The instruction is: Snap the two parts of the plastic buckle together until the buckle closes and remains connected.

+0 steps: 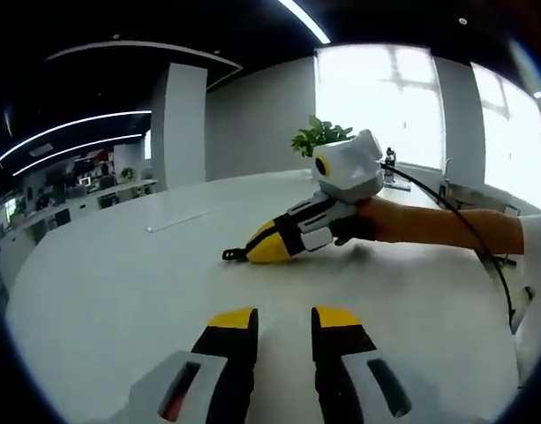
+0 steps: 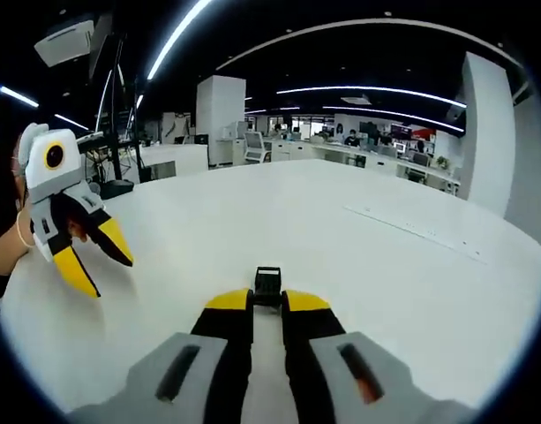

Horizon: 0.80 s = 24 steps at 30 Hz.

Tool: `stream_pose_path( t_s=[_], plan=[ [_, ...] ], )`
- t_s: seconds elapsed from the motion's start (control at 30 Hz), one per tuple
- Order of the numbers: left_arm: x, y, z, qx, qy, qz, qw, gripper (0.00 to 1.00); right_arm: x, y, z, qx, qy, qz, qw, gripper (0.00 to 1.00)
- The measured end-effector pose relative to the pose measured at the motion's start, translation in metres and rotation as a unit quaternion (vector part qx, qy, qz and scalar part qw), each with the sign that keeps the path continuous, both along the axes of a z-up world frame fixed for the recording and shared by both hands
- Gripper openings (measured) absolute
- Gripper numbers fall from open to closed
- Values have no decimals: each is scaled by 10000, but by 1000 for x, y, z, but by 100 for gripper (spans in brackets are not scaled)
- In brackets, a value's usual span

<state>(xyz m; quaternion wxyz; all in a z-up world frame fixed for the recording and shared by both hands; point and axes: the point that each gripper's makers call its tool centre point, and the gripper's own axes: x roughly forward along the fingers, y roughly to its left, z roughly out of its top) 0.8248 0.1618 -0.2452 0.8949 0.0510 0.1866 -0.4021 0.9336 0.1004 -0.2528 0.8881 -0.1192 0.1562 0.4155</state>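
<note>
- Buckle part, small and black, sits pinched between the yellow tips of the right claw, low in the middle of the right gripper view.
- It pokes out just past the tips, right above the white surface.
- Whether it is one buckle half or both joined is too small to tell.
- In the left gripper view, the right claw reaches in from the right, held by a hand.
- There its yellow tips are close together, and a little black bit sticks out of them, touching or just above the surface.
- The left claw rises from the bottom of its own view with its two jaws apart and nothing between them.
- In the right gripper view, the left claw comes in from the left, its two yellow and black jaws spread wide like a beak.
- It hangs a little above the surface, well apart from the right claw.
- A black cable runs along the person's arm.
- A green plant stands behind the right claw, near the bright windows.
- No box, bowl or tray is on the surface near the claws.
- Far back in the right gripper view are desks and long ceiling lights.
</note>
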Motion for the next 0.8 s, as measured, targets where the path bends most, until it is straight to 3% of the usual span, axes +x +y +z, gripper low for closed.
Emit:
stream_pose_path(
  t_s=[0.5,0.8],
  plan=[
    [1,1,3,-134,41,33,9999,23,1,0,-3,1,44,96,9999,13],
    [1,4,2,-104,43,78,9999,23,-2,3,-3,35,47,239,9997,22]
  ],
)
